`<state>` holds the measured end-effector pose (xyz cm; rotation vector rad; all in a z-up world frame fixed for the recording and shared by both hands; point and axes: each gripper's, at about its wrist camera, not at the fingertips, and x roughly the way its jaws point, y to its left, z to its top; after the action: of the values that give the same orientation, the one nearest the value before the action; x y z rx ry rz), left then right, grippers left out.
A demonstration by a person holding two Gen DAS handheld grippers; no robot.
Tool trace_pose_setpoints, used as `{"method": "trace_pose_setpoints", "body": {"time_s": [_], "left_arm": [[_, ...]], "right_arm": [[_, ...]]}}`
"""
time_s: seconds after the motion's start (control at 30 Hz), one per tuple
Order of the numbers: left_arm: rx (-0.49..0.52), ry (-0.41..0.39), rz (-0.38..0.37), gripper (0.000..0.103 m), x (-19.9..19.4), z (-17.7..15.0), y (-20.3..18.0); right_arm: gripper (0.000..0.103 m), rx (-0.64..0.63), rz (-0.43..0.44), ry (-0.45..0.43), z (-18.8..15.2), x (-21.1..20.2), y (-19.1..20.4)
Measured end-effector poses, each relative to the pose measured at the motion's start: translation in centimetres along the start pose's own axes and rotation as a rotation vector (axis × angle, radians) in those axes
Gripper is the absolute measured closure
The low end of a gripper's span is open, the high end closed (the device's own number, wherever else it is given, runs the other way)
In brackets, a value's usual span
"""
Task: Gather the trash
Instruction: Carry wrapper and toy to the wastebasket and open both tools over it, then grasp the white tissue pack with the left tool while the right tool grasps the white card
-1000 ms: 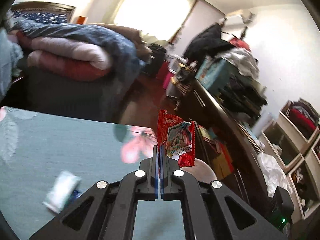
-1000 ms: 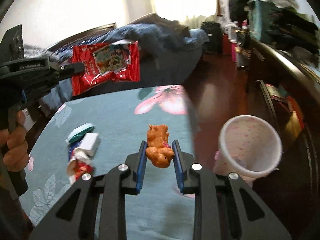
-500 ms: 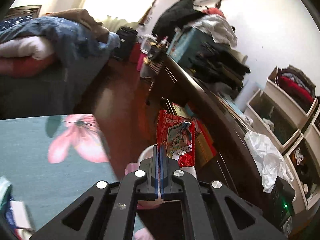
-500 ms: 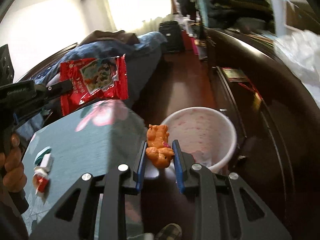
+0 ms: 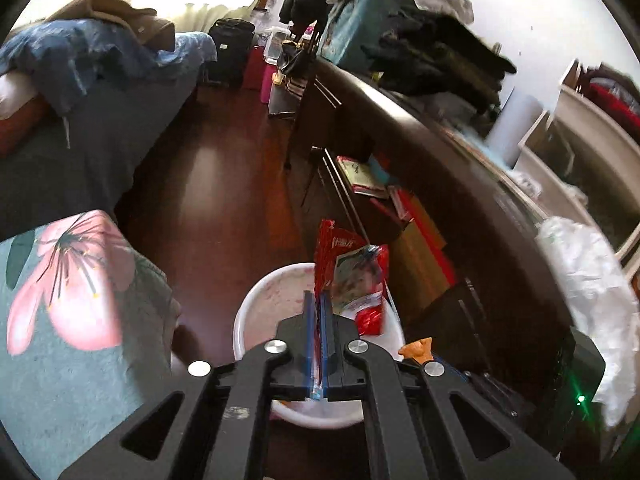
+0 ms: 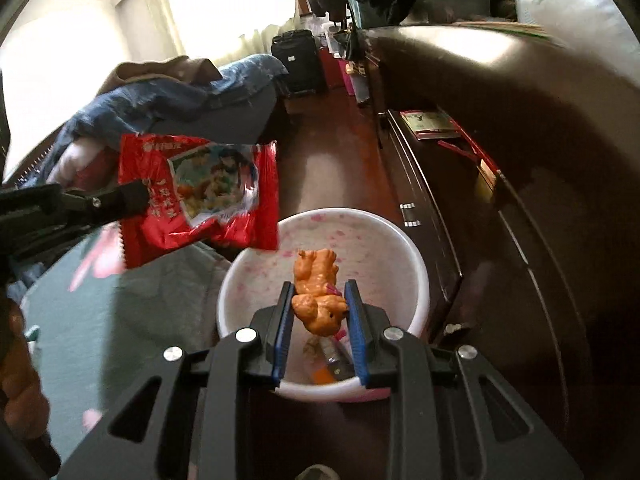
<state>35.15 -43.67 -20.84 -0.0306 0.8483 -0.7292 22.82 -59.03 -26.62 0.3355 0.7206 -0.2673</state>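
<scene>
In the left wrist view, my left gripper [image 5: 318, 300] is shut on the edge of a red snack wrapper [image 5: 352, 276], which stands up over a white bin with pink specks [image 5: 256, 312] on the floor. In the right wrist view, the same red snack wrapper [image 6: 200, 192] hangs from the left gripper [image 6: 136, 196] above the bin's left rim. My right gripper [image 6: 318, 292] is shut on a small orange figure [image 6: 316, 288] directly over the white bin [image 6: 400, 248]. A few scraps [image 6: 328, 360] lie at the bin's bottom. The orange figure [image 5: 418, 350] also shows in the left wrist view.
The table with a teal flowered cloth [image 5: 80, 340] ends just left of the bin. A long dark wooden cabinet [image 6: 520, 200] runs along the right. A bed with piled blankets [image 5: 80, 80] stands beyond the dark wood floor [image 5: 224, 184]. A person's hand [image 6: 20, 360] holds the left gripper.
Both grippers swung right and down from over the table to above the bin, each keeping hold of its item. The loose wrappers on the table have left the view.
</scene>
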Motion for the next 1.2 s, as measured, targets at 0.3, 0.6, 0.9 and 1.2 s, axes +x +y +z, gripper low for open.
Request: {"method": "trace_pose_setpoints", "body": {"time_s": [0.3,0.6,0.9,1.2], "left_arm": [[0.015,-0.117,0.082,0.03,-2.5,0.1,0.2],[0.049,-0.188,0.188,0.013,-9.5,-2.1,1.1],[0.005,-0.188,0.386,0.004,-18.0,-6.0,7.4],[-0.153,-0.056,0.619,0.004,-21.9,-10.1,20.9]], "right_arm": [[0.051,0.03,-0.004,-0.008,-0.8,1.9,-0.7],[0.044,-0.007,0.028,-0.013,-1.9,-2.2,2.7],[0.034,-0.131,0.132,-0.043,-3.5,-8.4,10.1],[0.034,-0.286,0.233,-0.044,-5.4,-12.1,18.3]]}}
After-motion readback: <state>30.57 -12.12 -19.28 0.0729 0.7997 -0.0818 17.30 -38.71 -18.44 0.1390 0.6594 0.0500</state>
